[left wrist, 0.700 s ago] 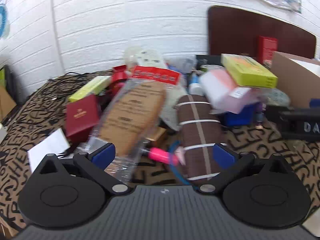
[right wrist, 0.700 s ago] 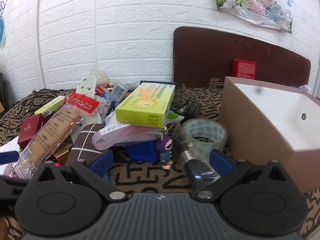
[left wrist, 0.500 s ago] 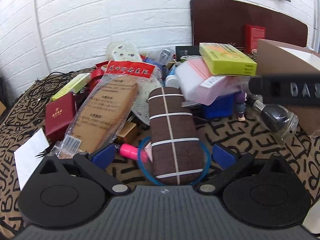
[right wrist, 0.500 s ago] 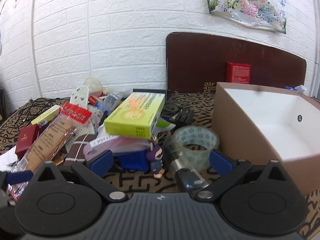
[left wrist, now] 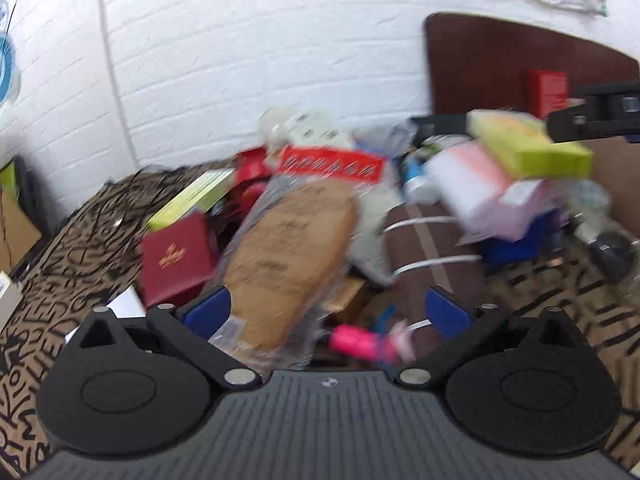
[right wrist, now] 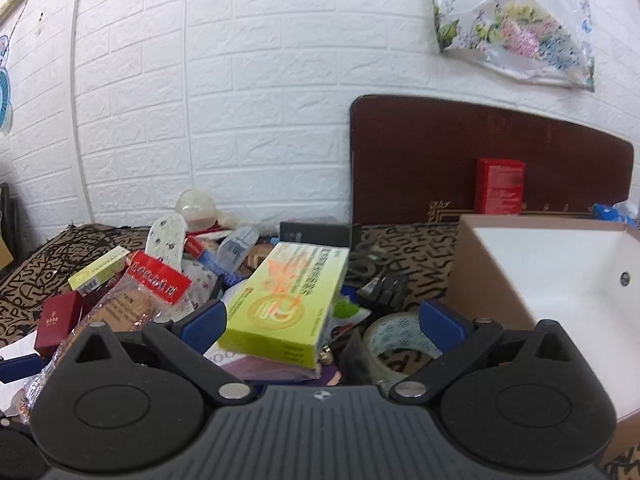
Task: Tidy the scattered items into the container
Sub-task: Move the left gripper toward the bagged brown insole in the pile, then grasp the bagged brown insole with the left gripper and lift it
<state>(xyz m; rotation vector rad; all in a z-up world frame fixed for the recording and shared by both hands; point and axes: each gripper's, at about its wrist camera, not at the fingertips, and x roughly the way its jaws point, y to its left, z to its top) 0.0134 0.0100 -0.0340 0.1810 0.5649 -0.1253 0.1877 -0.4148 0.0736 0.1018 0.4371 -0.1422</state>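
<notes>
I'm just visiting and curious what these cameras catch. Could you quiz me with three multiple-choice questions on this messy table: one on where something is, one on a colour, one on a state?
1. Where does the yellow-green box lie?
A. on top of the pile
B. inside the cardboard box
C. on the floor

2. What colour is the small box standing against the brown board?
A. blue
B. red
C. white

3. How do the jaws of the right gripper stand?
A. shut on the tape roll
B. shut on nothing
C. open, holding nothing

Answers: 1 A, it rests on other items, beside the cardboard box. 2 B, it is plainly red. 3 C, its blue pads are wide apart; the tape roll lies untouched.
</notes>
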